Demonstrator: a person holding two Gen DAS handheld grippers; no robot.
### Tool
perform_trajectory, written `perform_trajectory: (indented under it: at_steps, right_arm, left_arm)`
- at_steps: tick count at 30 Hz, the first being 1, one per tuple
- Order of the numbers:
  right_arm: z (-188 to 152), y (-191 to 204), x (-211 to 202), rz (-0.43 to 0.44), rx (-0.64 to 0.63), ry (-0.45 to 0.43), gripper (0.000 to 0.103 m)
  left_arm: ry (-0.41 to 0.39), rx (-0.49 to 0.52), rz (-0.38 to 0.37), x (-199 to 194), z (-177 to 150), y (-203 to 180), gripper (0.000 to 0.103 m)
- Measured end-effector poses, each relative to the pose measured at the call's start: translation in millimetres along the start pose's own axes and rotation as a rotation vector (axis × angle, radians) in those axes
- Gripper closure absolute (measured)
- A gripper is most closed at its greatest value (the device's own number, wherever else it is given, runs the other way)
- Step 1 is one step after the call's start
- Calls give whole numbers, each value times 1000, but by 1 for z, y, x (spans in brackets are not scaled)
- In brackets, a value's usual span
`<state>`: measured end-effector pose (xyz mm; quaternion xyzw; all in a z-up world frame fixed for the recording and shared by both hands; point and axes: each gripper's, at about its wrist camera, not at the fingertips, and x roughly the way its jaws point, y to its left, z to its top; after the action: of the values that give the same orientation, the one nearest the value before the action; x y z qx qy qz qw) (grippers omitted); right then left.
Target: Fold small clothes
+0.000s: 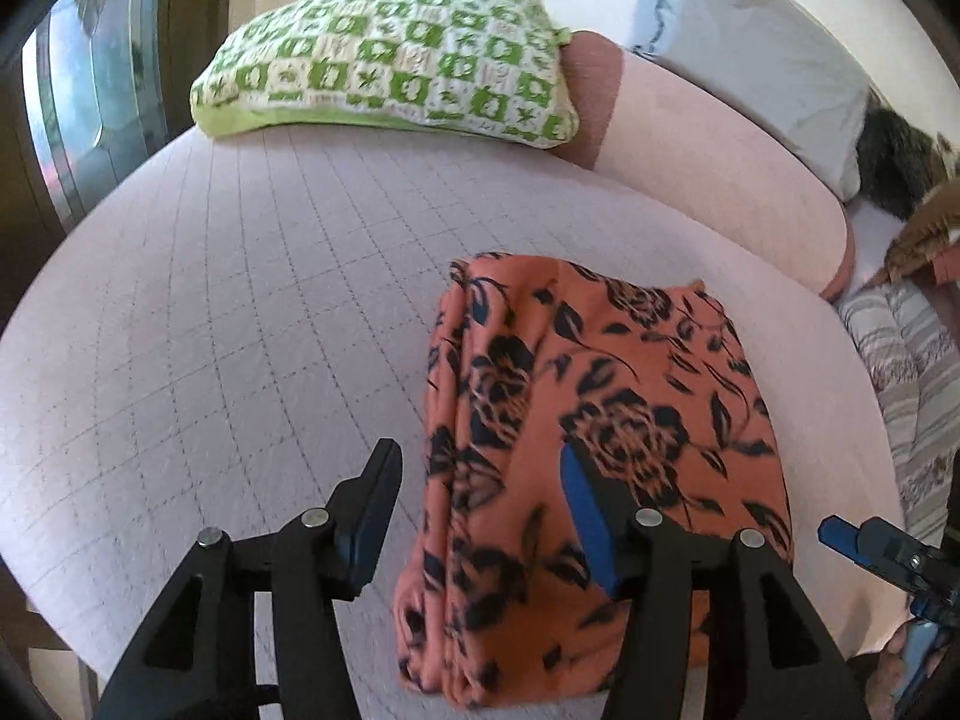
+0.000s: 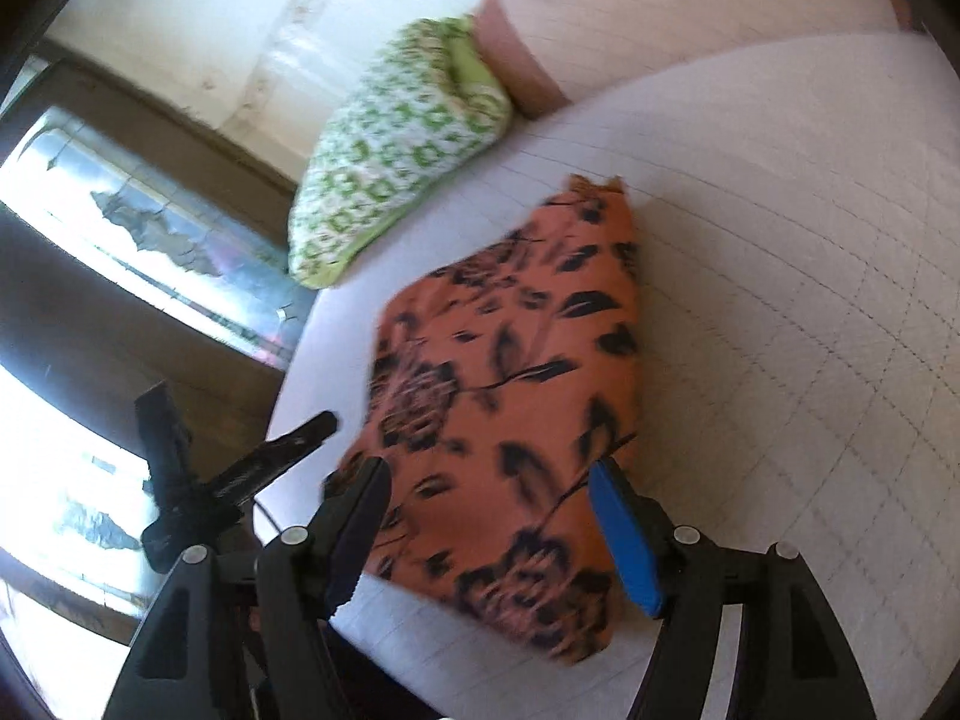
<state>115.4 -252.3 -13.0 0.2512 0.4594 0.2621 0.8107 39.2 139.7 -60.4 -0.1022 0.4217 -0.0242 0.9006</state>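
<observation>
Both claws spread apart, left claw [image 1: 480, 504], right claw [image 2: 489, 510], orange floral garment [image 1: 588, 450] folded thick on quilted mattress [image 1: 240, 300]

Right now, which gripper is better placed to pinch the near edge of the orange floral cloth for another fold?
Probably the right gripper: its open fingers straddle the near edge of the folded orange floral cloth. The left gripper, also open, sits at the cloth's left folded side, one finger over bare mattress cover.

A folded orange fabric garment [image 1: 594, 438] printed with black flowers and leaves lies on a pale pink quilted bed cover [image 1: 240, 300] stitched in a grid of squares. A white knitted cushion [image 1: 390, 60] carries green square motifs and a lime-green underside. The black tongs [image 2: 489, 513] have blue pads.
</observation>
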Motion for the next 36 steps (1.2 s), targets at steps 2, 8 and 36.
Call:
perform_trajectory:
  at_steps: [2,8,36]
  right_arm:
    - [-9,11,6,42,-27,15,29]
    - [-31,-16,39,53,48,120,28]
    - [53,-52,95,18,125,155,61]
  left_arm:
    - [-9,20,19,-5,-8,-4,45]
    - [98,18,61,24,-36,6,37]
    - [184,-140,-239,68,20,46,72]
